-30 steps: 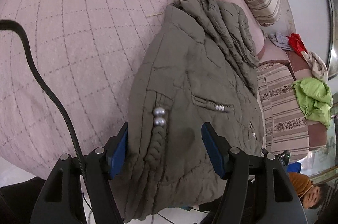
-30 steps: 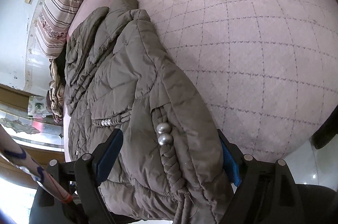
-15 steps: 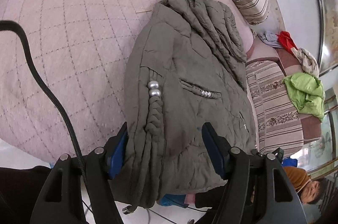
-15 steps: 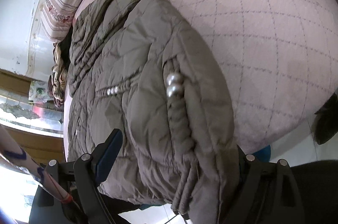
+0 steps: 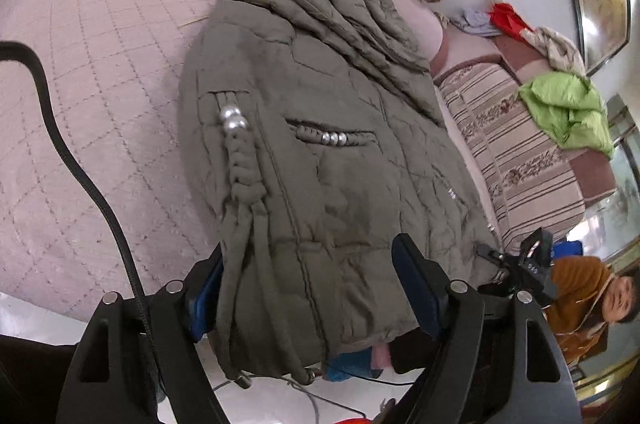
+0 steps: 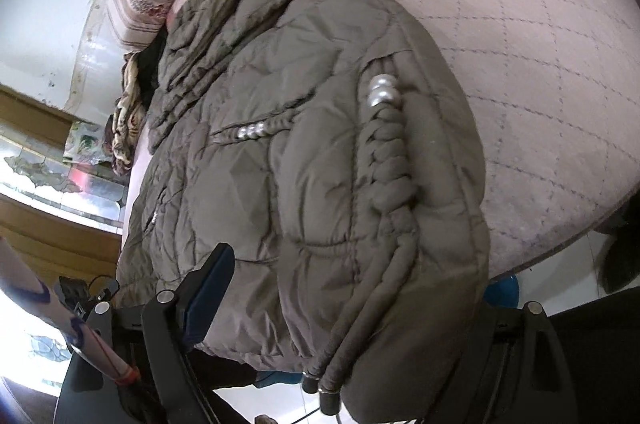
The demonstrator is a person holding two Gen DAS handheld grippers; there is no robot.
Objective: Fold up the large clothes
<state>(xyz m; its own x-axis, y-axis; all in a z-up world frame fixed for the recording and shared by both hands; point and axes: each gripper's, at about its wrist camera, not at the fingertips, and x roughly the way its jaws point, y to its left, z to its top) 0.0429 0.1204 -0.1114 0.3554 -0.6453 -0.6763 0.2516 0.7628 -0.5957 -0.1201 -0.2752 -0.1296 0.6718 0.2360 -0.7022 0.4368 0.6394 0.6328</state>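
Both hand-held grippers, jaws spread, have drawn back; jacket hem now overhangs the bed.

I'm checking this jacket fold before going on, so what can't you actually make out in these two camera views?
- Right wrist view: the right-hand finger of the right gripper is hidden under the jacket, so any grip is unclear.
- Left wrist view: the left gripper shows only part of one blue pad behind the jacket's hem.
- Both views: the jacket's underside and lower layers are covered by itself.
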